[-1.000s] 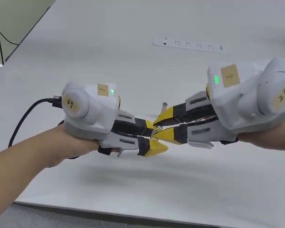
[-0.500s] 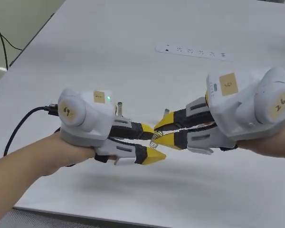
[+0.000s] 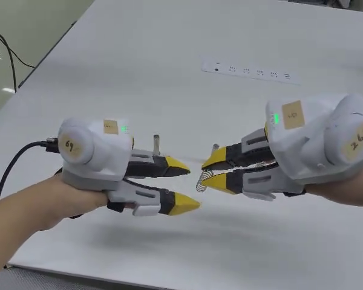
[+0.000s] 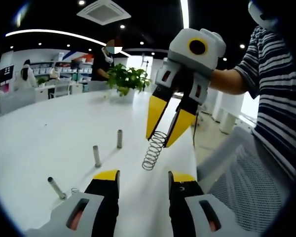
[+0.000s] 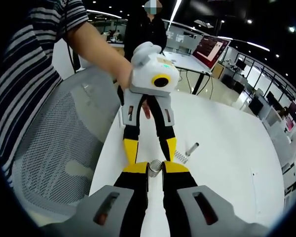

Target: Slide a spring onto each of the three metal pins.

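My right gripper pinches spring by one end; left gripper gapes wide, empty. Line free end plumb over upright pin (spring looks floppy), then slide down.

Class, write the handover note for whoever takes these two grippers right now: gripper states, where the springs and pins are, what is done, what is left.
Left gripper: jaws open, empty.
Right gripper: shut on a spring, held in the air ahead of the left jaws.
Three pins on the table, all seemingly bare; a loose spring lies beside one pin.
Done: no pin threaded.
Left: all three pins, starting with the held spring.
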A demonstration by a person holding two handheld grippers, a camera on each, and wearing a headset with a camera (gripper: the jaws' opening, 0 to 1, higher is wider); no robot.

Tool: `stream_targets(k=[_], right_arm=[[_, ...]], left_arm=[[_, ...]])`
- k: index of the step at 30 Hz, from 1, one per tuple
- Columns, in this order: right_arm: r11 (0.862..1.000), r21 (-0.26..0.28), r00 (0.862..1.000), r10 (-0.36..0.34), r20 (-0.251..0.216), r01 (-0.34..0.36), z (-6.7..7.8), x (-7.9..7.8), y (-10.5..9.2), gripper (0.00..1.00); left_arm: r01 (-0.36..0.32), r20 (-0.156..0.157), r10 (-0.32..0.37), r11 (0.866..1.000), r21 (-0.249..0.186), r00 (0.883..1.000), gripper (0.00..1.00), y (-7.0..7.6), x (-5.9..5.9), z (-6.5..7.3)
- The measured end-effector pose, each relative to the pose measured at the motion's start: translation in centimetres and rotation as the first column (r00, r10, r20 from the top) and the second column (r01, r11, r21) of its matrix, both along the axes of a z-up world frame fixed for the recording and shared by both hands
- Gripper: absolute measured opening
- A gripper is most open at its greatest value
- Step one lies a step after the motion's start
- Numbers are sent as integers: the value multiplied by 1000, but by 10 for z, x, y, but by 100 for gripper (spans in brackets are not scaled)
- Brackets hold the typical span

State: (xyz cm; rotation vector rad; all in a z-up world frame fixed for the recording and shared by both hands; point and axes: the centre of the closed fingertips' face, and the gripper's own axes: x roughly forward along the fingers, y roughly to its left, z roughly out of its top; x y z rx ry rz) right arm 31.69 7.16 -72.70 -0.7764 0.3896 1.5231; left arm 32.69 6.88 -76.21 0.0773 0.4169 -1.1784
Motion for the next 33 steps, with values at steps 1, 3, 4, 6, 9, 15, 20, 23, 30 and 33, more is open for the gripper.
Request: stream_targets(k=[1, 3, 4, 6, 9, 15, 20, 23, 30, 33], right_arm=[[1000, 1, 1000, 0, 0, 0, 0, 0, 0, 7], [1000, 0, 1000, -1, 2, 1, 0, 1, 0, 7], [1000, -3, 1000, -3, 6, 3, -1, 1, 0, 7], [1000, -3, 1000, -6, 8, 6, -1, 2, -1, 7], [1000, -4, 1000, -11, 11, 11, -2, 3, -2, 7], [1000, -11, 1000, -26, 14, 26, -4, 7, -5, 7], [999, -32, 1000, -24, 16, 24, -8, 7, -9, 7], [999, -43, 1000, -22, 18, 23, -10, 7, -10, 7], [999, -45, 999, -29, 22, 30, -10, 10, -12, 7], [998, -55, 999, -36, 24, 37, -11, 13, -14, 7]], left_arm=[[-3, 3, 3, 1000, 4, 1000, 35, 2, 0, 0], [-11, 4, 11, 1000, 9, 1000, 36, 6, 1, -1], [-20, 0, 20, 1000, 8, 1000, 37, 9, 2, 0], [-39, 6, 39, 999, 8, 999, 39, 15, 4, 1], [-61, 3, 61, 998, 10, 998, 45, 23, 6, 0], [-128, 4, 128, 992, 21, 992, 62, 44, 12, -1], [-156, -11, 156, 987, 26, 988, 69, 56, 10, -3], [-161, -10, 161, 986, 36, 987, 72, 60, 9, -4], [-203, -36, 203, 979, 26, 978, 85, 74, 11, -5], [-218, -25, 219, 976, 27, 976, 91, 80, 12, -4]])
